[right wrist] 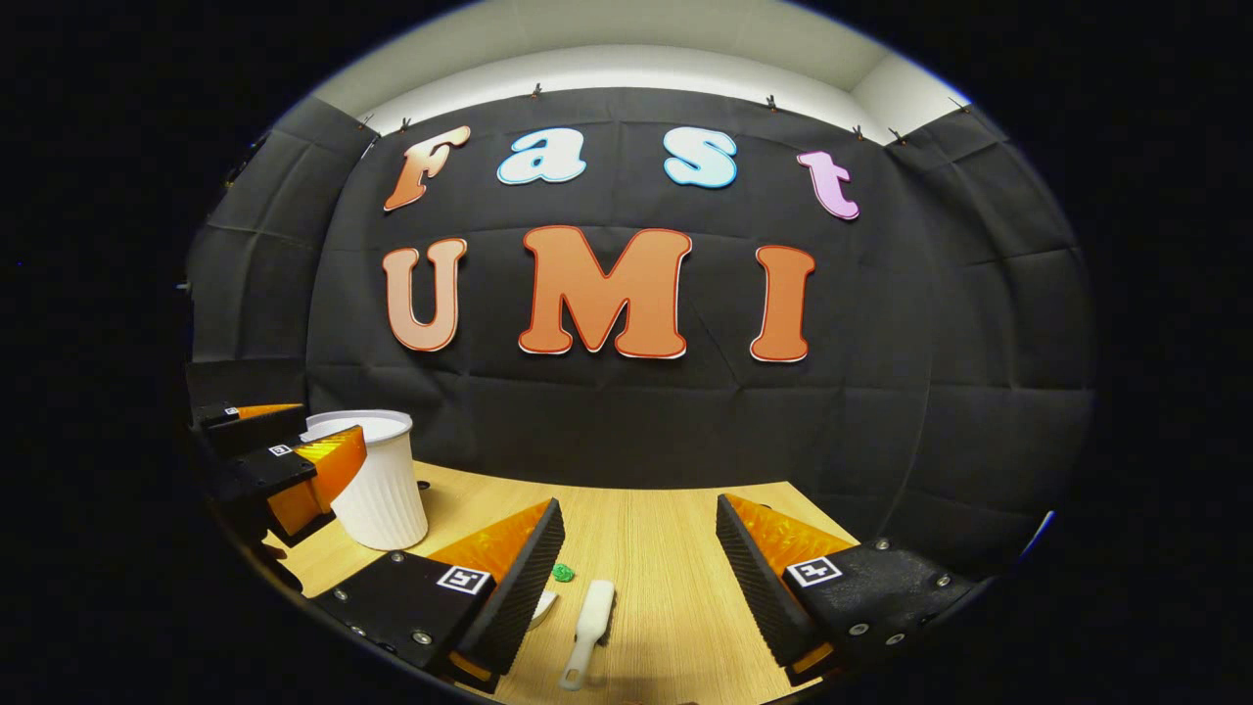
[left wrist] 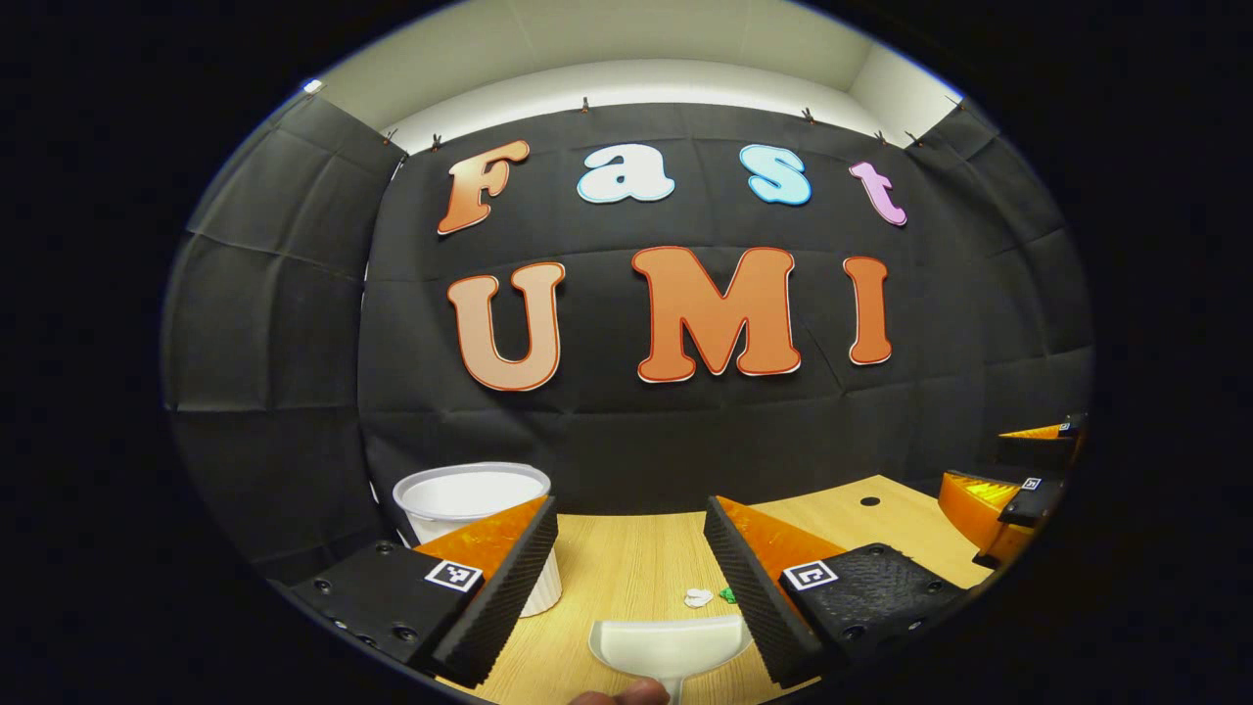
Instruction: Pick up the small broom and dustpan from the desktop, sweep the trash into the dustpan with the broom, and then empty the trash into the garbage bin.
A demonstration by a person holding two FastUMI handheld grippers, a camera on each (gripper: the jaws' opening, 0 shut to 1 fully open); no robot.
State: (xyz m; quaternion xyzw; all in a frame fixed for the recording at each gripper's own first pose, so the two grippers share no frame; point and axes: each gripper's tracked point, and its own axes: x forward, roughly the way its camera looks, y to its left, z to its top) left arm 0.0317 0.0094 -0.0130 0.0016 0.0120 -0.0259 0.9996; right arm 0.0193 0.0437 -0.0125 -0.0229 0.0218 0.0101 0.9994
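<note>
A pale wood-grain counter (left wrist: 636, 558) stood against black cloth walls. On it sat 1 white ribbed bin (right wrist: 377, 485), 1 white dustpan (left wrist: 671, 646), 1 small white broom (right wrist: 589, 632) lying flat, and 2 scraps of trash: a white one (left wrist: 698, 597) and a green one (left wrist: 727, 593). The left tongs (left wrist: 631, 587) were apart above the dustpan, whose handle was cut off. The right tongs (right wrist: 641, 583) were apart over the broom, empty.
</note>
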